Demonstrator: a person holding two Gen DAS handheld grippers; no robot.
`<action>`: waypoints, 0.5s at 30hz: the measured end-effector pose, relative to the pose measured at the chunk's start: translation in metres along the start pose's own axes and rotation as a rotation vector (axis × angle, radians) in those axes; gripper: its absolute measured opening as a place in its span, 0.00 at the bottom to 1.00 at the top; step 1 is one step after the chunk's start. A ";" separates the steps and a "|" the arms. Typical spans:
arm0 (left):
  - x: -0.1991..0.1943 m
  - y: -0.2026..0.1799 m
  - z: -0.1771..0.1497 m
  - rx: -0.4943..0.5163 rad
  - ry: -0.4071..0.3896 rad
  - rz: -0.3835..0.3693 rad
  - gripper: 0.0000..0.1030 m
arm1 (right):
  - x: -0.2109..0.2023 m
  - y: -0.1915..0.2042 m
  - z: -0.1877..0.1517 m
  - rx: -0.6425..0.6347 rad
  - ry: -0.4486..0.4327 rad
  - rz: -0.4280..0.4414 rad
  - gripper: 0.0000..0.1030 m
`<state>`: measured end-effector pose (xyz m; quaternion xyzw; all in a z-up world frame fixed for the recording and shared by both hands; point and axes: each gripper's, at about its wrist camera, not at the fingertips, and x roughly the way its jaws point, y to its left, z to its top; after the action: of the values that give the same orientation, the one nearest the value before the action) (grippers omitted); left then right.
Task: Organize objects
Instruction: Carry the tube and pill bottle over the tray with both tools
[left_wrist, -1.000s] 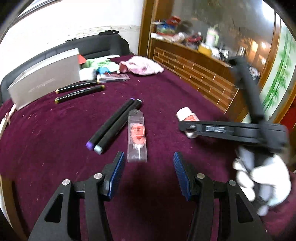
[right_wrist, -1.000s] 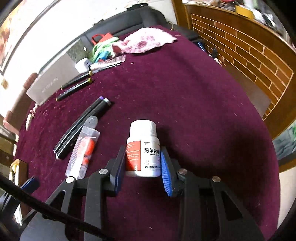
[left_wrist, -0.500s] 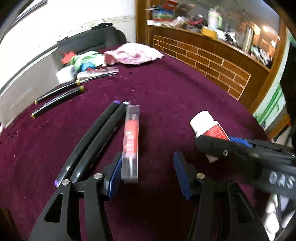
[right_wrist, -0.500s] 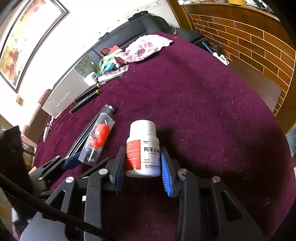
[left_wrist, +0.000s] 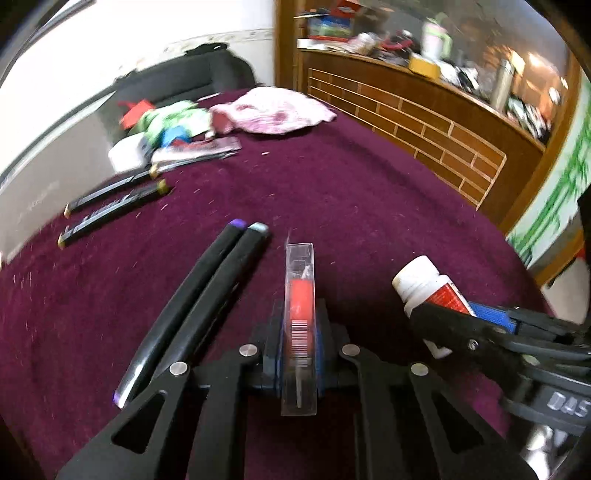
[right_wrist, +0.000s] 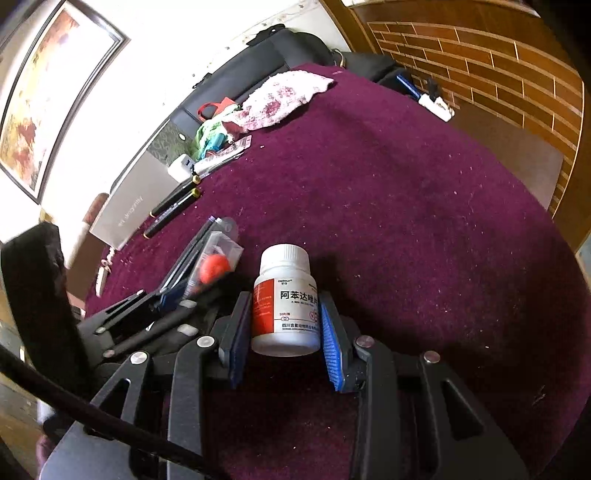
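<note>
A clear plastic pack with a red piece inside (left_wrist: 300, 280) stands on edge on the maroon tablecloth (left_wrist: 369, 206), and my left gripper (left_wrist: 298, 326) is shut on its near end. The same pack (right_wrist: 218, 258) and the left gripper (right_wrist: 173, 295) appear at the left of the right wrist view. Two long black markers (left_wrist: 207, 291) lie side by side just left of the pack. A white pill bottle with a red and white label (right_wrist: 284, 295) stays upright with my right gripper (right_wrist: 284, 308) shut on it. That bottle (left_wrist: 424, 284) is also at the right of the left wrist view.
Two black pens with gold ends (left_wrist: 110, 206) lie further back on the left, near a grey flat box (right_wrist: 129, 214) and a white adapter (left_wrist: 125, 157). A pink cloth (left_wrist: 273, 110) and green and blue items (left_wrist: 173, 122) sit at the far edge. A wooden brick-pattern panel (left_wrist: 424, 129) borders the right.
My left gripper came forward over the clear pack and shut on it; the pack now stands on edge between the pads. The right gripper kept its hold on the bottle.
</note>
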<state>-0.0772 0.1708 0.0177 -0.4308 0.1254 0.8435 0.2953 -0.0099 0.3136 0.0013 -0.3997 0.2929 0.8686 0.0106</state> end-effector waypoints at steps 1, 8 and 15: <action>-0.006 0.004 -0.003 -0.018 -0.007 -0.002 0.10 | 0.000 0.001 -0.001 -0.005 -0.003 -0.004 0.31; -0.068 0.017 -0.031 -0.097 -0.072 -0.062 0.10 | 0.001 0.001 -0.001 -0.015 -0.020 -0.009 0.31; -0.160 0.021 -0.085 -0.123 -0.162 -0.065 0.10 | 0.002 0.004 -0.002 -0.050 -0.040 -0.028 0.31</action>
<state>0.0382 0.0520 0.0946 -0.3821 0.0352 0.8718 0.3045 -0.0107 0.3084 0.0008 -0.3862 0.2652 0.8833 0.0186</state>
